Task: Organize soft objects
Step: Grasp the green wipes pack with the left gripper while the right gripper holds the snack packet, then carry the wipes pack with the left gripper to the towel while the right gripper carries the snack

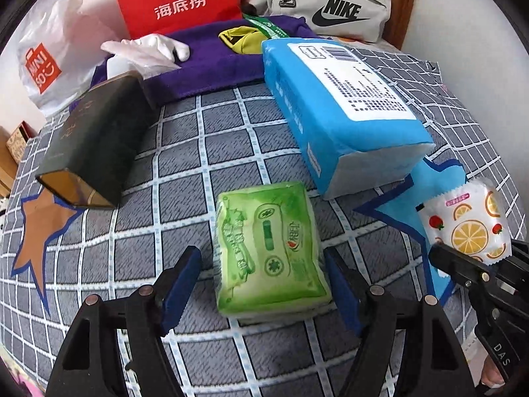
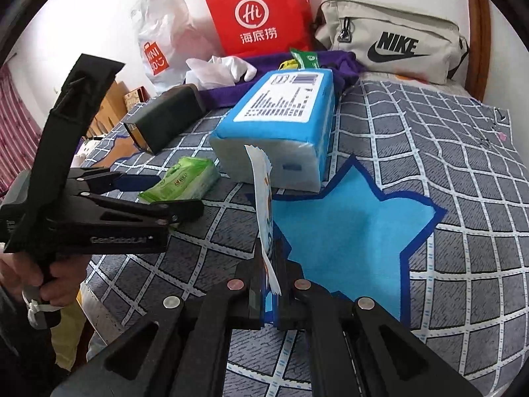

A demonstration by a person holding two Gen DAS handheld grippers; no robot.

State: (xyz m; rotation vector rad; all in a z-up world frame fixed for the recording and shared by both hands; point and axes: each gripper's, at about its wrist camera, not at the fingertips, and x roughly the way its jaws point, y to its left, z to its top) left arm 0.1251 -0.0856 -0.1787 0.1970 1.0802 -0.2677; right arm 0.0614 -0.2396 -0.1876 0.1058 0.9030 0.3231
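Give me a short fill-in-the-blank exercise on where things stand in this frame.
1. The right tongs are shut on the ____-printed sachet.
2. The left tongs stand open around the ____ tissue pack.
3. The big blue tissue pack partly covers a blue ____ patch on the bedspread.

Missing words: fruit; green; star

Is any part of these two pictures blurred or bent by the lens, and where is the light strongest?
Left wrist view: the checked bedcover grid bows outward, corners are black, the green tissue pack is sharp. Right wrist view: same bending, the fruit-print sachet close to the lens looks soft, the white wall is brightest.
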